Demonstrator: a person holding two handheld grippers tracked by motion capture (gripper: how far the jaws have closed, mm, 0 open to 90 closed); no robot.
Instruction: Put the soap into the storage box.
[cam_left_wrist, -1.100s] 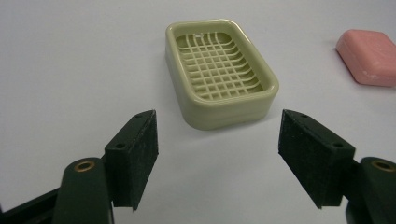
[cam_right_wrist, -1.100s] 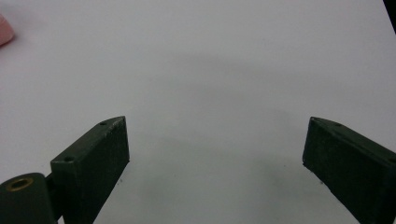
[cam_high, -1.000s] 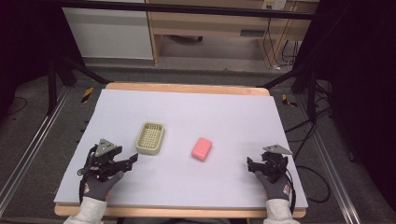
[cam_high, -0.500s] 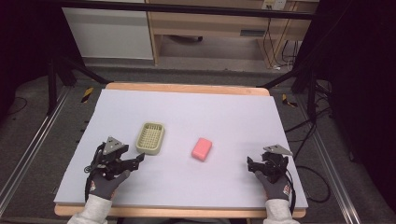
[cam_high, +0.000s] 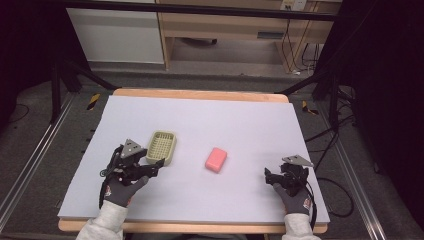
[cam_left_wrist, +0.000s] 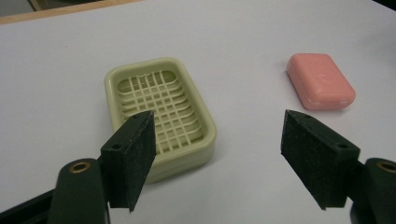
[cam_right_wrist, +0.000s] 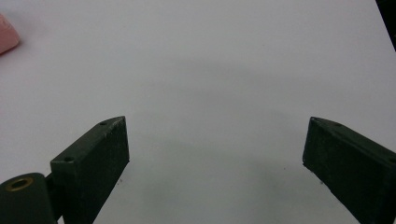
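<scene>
Left tool (cam_high: 152, 167) sits at the near-left of the bench (cam_high: 250, 120), tips just short of the soap dish (cam_high: 161, 147), not touching it. Its jaws have just been opening and now stand wide, with nothing between the pads. In the left gripper view the left tool (cam_left_wrist: 219, 154) looks over the soap dish (cam_left_wrist: 161, 112): the left pad overlaps the dish's near corner in the picture, the right pad is over bare bench.

Soap dish: pale green, slotted grid floor, empty, flat on the bench. Long axis runs away from the person, roughly in line with the left tool's pointing direction. So the jaws would span its short width rather than its length; opening looks adequate for that, judged by eye.

Pink soap bar (cam_high: 216, 159) lies to the right of the dish, well apart from it, about mid-bench. In the left gripper view the soap bar (cam_left_wrist: 320, 80) is ahead and right of the right jaw.

Right tool (cam_high: 270, 177) rests at the near-right of the bench, jaws wide, nothing held. In the right gripper view the right tool (cam_right_wrist: 215, 154) faces bare bench; a corner of the soap bar (cam_right_wrist: 6, 37) shows far upper left.

Judgement: left hand is much nearer the dish; the bar lies between the two hands, somewhat nearer the right tool.
</scene>
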